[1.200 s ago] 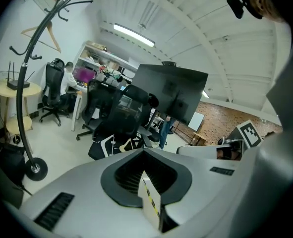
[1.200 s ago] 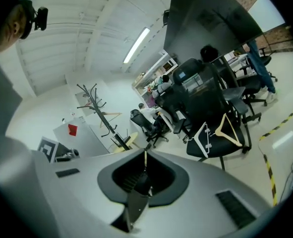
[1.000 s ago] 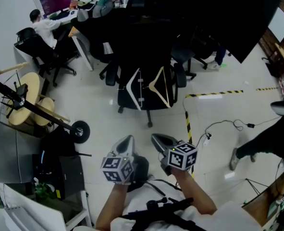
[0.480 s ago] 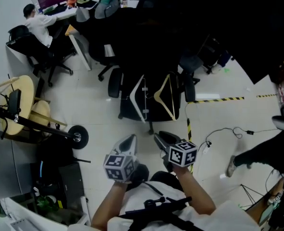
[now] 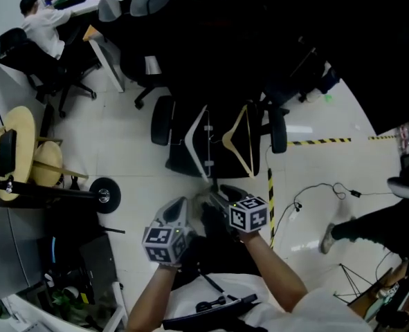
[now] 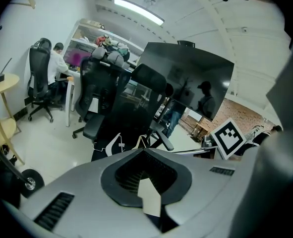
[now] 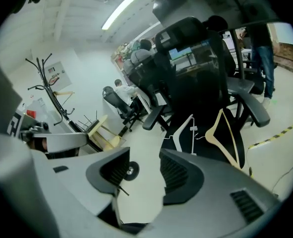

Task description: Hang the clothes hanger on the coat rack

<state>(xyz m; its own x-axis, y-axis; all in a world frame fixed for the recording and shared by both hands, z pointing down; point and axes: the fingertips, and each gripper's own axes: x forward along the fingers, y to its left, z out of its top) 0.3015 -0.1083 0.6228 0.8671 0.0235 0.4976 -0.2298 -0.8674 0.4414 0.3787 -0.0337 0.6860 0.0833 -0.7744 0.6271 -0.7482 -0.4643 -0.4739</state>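
Two hangers lean on the seat of a black office chair [image 5: 183, 159]: a white hanger [image 5: 197, 138] [image 7: 186, 128] and a pale wooden hanger [image 5: 240, 140] [image 7: 221, 132]. Both grippers are low in the head view, just short of the chair. My left gripper [image 5: 179, 206] [image 6: 144, 150] is shut with nothing in it. My right gripper [image 5: 215, 194] [image 7: 145, 156] is open; its jaws have just been opening and only floor shows between them. It points at the chair, with the hangers right of its gap. The black coat rack [image 7: 51, 89] stands far to the left, its pole and wheeled foot [image 5: 102, 194] beside two stools.
A person [image 5: 41, 25] sits at a desk at the back left among more black chairs. Round wooden stools [image 5: 21, 126] are at the left. Yellow-black tape [image 5: 322, 142] and a cable [image 5: 315, 185] lie on the floor at the right, near someone's leg [image 5: 370, 221].
Both grippers have moved forward and down toward the chair with the hangers. The right gripper's jaws have opened from shut. The chair now sits closer in the head view.
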